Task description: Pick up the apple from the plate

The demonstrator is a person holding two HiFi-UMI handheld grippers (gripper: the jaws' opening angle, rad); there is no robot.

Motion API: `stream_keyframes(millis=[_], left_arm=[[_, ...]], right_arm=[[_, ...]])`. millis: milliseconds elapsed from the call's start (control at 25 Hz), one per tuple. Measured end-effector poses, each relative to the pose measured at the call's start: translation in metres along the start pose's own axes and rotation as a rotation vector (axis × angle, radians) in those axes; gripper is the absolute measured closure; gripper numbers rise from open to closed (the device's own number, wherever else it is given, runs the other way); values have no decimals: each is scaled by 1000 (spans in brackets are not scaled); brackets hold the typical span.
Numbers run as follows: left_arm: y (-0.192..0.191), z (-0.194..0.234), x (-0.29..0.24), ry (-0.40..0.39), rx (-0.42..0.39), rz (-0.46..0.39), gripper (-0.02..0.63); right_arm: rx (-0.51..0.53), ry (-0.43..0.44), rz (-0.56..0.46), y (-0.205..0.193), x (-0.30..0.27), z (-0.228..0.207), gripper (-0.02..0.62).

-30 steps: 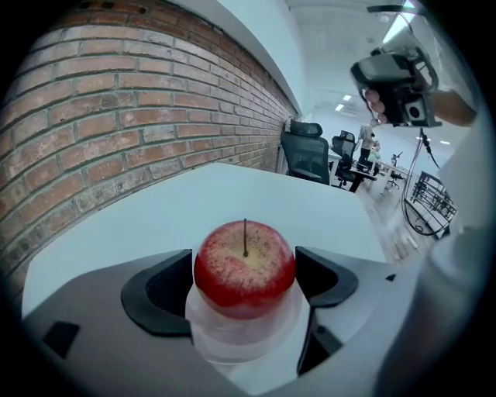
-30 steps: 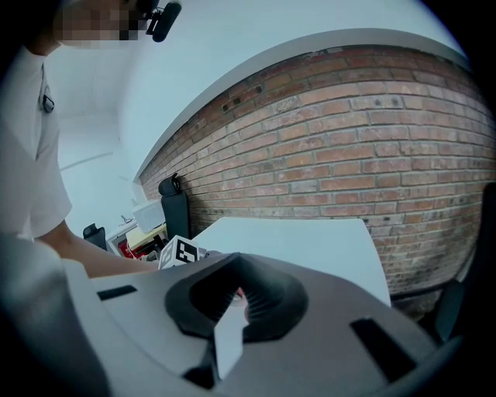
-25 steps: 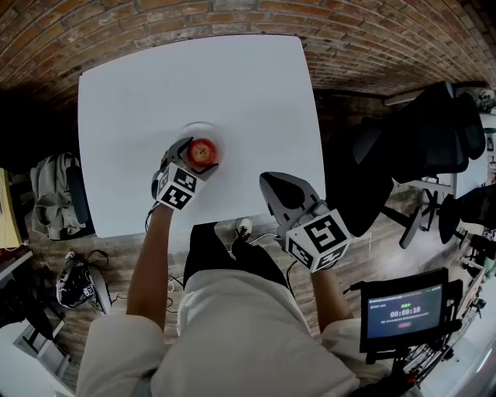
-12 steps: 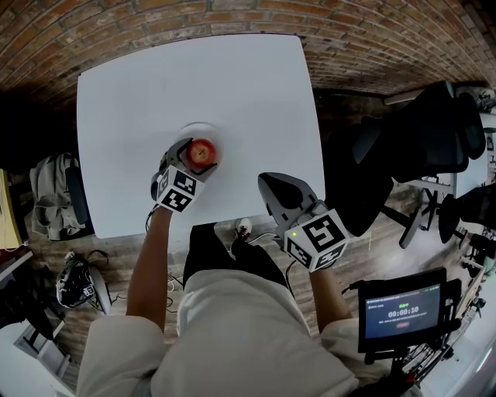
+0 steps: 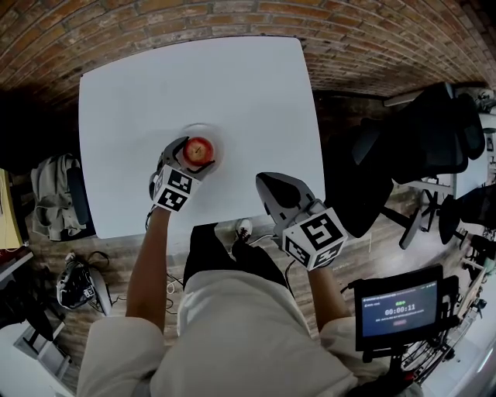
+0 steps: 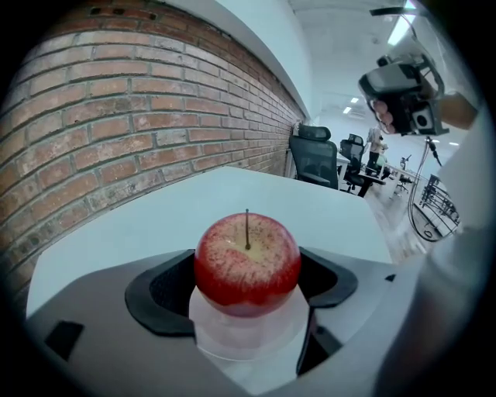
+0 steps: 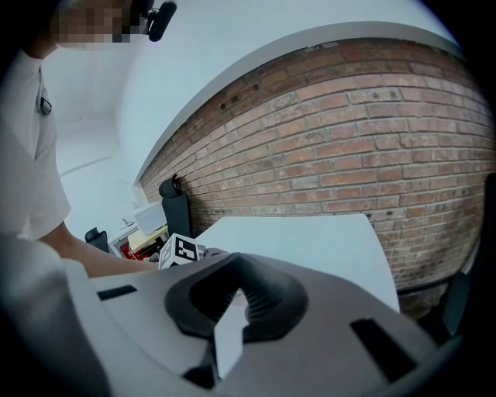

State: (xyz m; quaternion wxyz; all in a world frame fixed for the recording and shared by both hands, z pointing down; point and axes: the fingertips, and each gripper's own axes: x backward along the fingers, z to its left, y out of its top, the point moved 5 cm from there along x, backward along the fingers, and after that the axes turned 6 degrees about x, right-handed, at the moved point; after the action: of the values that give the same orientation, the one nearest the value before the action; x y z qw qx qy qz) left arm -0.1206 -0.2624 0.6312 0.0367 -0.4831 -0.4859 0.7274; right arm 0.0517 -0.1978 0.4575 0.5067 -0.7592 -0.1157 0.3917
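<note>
White table [image 5: 232, 77], brick wall [image 5: 155, 23] behind.
- Left gripper [image 6: 248, 283]: jaws clasp red apple [image 6: 246, 252], one pad each side at widest girth.
- Apple upright, stem up, resting on small white plate [image 6: 240, 337]; not yet lifted.
- Step, as judged: hold squeeze steady, raise straight up off plate; avoid tilt, smooth round skin may slip.
- Right gripper [image 7: 232, 306]: jaws together, empty, well right of plate, over table's near edge.
- Count: one apple, one plate, two grippers, one table.
</note>
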Motion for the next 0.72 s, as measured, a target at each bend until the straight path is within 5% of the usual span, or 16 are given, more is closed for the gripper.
stream_keyframes(millis=[720], left_arm=[[10,3,23,38,27,1,204]], right_arm=[[-22,35,-71,20,3,-1,595]])
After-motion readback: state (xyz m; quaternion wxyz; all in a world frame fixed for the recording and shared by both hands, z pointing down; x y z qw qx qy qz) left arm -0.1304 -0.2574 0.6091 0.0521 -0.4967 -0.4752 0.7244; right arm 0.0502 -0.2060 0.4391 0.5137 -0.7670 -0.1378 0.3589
